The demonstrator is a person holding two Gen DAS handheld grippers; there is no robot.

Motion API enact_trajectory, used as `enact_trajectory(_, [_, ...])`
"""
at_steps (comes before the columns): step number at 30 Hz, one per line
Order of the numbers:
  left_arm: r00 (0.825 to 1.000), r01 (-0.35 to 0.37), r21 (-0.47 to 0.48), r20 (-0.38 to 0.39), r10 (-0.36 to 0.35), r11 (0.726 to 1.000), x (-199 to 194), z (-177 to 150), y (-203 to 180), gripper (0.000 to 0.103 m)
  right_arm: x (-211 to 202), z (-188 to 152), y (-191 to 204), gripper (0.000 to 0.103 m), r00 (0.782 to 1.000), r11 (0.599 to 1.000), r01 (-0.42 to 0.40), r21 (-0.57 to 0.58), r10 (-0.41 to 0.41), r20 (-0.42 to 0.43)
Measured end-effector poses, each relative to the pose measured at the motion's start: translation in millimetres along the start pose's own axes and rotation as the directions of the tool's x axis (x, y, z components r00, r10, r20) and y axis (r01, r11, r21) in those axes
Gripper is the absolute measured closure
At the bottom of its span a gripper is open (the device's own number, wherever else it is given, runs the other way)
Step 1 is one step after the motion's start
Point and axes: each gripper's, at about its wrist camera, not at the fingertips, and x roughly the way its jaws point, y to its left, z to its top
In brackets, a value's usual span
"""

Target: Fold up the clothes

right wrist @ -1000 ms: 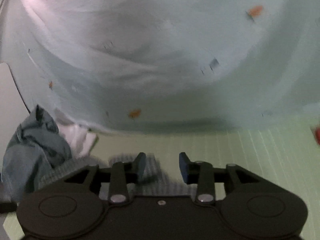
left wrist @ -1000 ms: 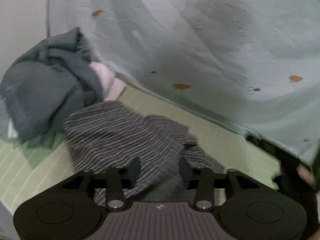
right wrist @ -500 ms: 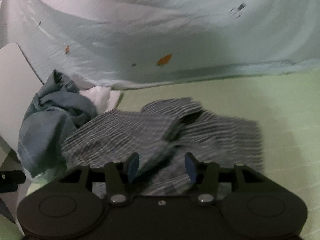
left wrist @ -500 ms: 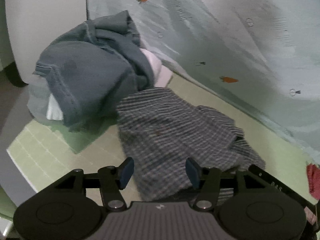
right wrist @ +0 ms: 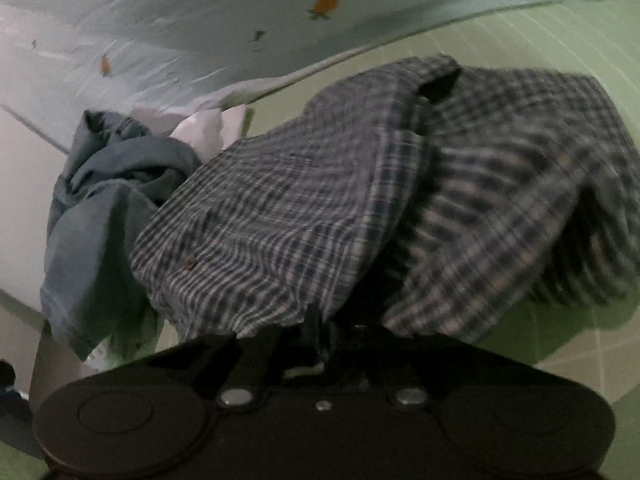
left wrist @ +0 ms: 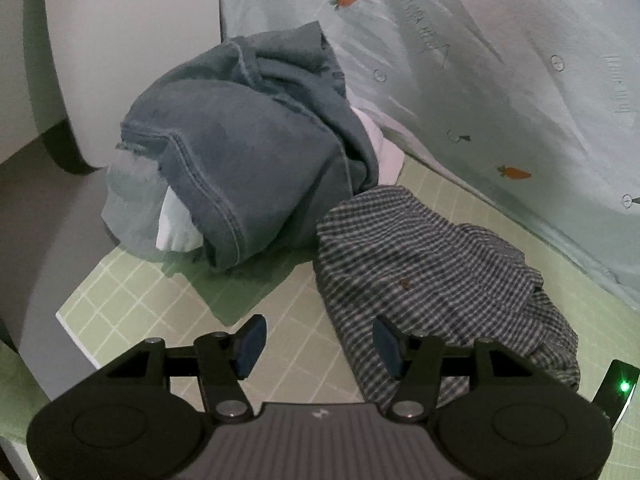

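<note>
A crumpled dark plaid garment (left wrist: 440,272) lies on the green gridded mat (left wrist: 160,304). My left gripper (left wrist: 318,342) is open just above the mat at the garment's near left edge. Its right finger overlaps that edge, and mostly bare mat shows between the pads. In the right wrist view the plaid garment (right wrist: 300,208) fills the middle. My right gripper (right wrist: 316,336) is shut on its near hem, with the fingertips hidden under the cloth. The right gripper's body (left wrist: 618,384), with a green light, shows at the lower right of the left wrist view.
A heap of blue denim (left wrist: 240,152) sits left of the plaid, with a white cloth (left wrist: 384,152) behind it and a pale cloth (left wrist: 132,200) under it. A light blue carrot-print sheet (left wrist: 500,60) rises behind. The mat's edge (left wrist: 76,332) drops off at left.
The right gripper came down onto the plaid garment and closed on its near hem. The left gripper drew back to the garment's left edge with its jaws a little wider.
</note>
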Motion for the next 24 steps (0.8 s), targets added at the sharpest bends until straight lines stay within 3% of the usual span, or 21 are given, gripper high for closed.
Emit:
enact_trajectory(9, [0.999, 0.038, -0.032, -0.037, -0.039, 0.999, 7.4, -3.8, -8.5, 0.043, -28.0, 0.0, -35.1, 0.103, 0.989, 0.991, 0.136, 0.000, -0.136, 0.056])
enact_trajectory(14, [0.995, 0.086, -0.003, -0.049, -0.086, 0.996, 10.4, -7.5, -39.4, 0.043, -62.6, 6.6, -75.6, 0.103, 0.954, 0.963, 0.270, 0.020, -0.271, 0.126])
enact_trajectory(19, [0.988, 0.133, 0.041, -0.089, -0.129, 0.990, 20.0, -15.0, -80.2, 0.043, -101.7, 18.8, -125.9, 0.103, 0.897, 0.915, 0.400, 0.063, -0.404, 0.177])
enact_trajectory(21, [0.984, 0.144, 0.059, -0.115, -0.136, 0.988, 27.0, -19.9, -95.3, 0.043, -115.6, 26.3, -139.3, 0.102, 0.890, 0.908, 0.415, 0.066, -0.419, 0.181])
enact_trajectory(24, [0.979, 0.142, 0.076, -0.161, -0.128, 0.987, 41.9, -27.0, -115.6, 0.041, -133.3, 34.8, -149.7, 0.095, 0.894, 0.915, 0.397, 0.068, -0.403, 0.194])
